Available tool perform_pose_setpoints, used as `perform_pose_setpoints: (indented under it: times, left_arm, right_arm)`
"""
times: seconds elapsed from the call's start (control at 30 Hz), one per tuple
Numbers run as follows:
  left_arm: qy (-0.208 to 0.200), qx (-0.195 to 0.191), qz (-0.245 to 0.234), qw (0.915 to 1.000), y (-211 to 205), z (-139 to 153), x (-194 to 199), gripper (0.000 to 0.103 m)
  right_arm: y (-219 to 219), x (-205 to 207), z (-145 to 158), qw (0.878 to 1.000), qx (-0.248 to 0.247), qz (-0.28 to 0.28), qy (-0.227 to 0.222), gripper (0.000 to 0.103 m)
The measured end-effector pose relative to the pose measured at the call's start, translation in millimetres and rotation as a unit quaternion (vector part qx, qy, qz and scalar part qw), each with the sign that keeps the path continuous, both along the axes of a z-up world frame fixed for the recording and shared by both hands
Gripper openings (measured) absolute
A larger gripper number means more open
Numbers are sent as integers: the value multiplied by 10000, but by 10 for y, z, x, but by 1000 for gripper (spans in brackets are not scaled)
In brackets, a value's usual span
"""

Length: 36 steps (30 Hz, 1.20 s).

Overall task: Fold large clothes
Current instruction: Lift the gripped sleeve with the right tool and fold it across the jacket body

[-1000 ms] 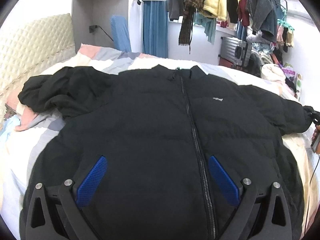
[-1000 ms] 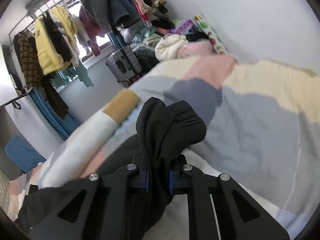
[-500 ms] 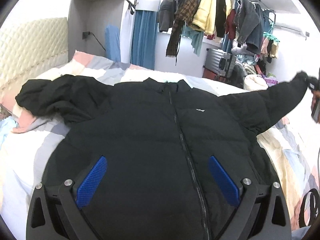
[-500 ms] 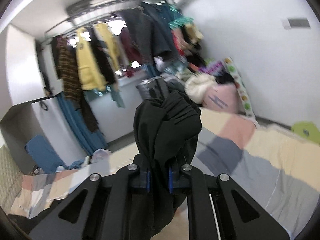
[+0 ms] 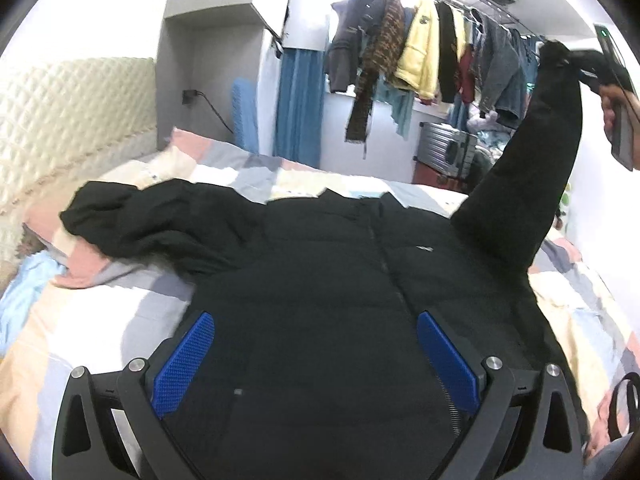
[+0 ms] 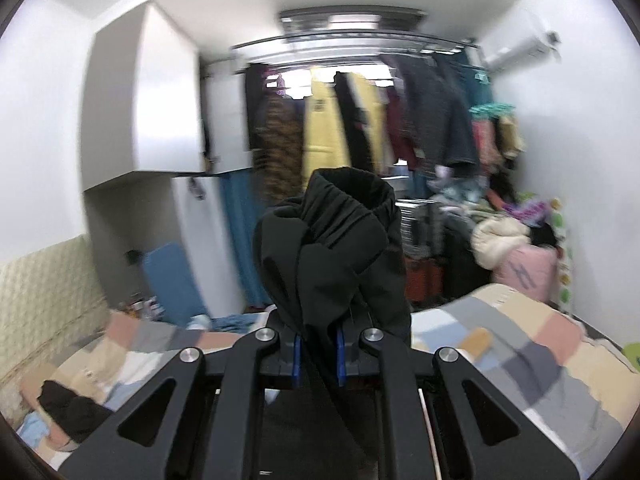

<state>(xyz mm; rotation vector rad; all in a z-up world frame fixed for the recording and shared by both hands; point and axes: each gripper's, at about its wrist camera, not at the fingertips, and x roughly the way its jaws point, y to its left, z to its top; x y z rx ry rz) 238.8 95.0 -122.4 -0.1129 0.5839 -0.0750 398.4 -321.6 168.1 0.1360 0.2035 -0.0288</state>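
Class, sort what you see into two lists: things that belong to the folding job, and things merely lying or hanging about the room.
Belongs to the job:
black jacket
its raised sleeve
right gripper, jaws shut on the cuff
left gripper, jaws open

Just about:
hanging clothes
suitcase
patchwork bedspread

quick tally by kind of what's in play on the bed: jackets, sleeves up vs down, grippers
black jacket: 1
sleeve lifted off the bed: 1
sleeve lying on the bed: 1
grippers: 2, left gripper with jaws open, right gripper shut on the lifted cuff
total: 5
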Motion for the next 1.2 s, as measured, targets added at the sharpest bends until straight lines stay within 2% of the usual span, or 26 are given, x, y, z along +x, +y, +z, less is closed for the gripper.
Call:
perform_pose_setpoints:
  times: [0.13,0.23,0.37,0.47,0.57,0.8,1.03,1.2]
  left_arm:
    - [-89,-176,196,9996,266,15,-38,102]
    - [-60,-239,231,9994,394,-88,-35,102]
    - [198,-89,480,9986,550,-223,18,102]
    - [116,-372,565,9976,699,-178,-14,102]
    - [27,-304,655,9974,760,-157,-51,103]
    - [67,-257,784,9966,899,-218,6,102]
    - [301,-408,898,9947,1043,-406,148,103]
    - [389,-475,921,9939,1085,-491,198,102]
  right_arm:
    - [736,83,-86,9985,-99,538,36,13]
    - [1309,159,-267,9951,-270,939,162,13]
    - [2076,250,-643,9865,-415,1525,434,13]
    - [2467,285,-930,9805,-487,1800,624,13]
    - [2824,361,-1305,9743,-508,2008,882,13]
    - [3382,392,-2182,9602,-663,2315,1416,13]
    - [3707,508,-2960,9423,-801,2594,1960,13]
    - [3897,659,-3511,9272,-946,2588,2537,13]
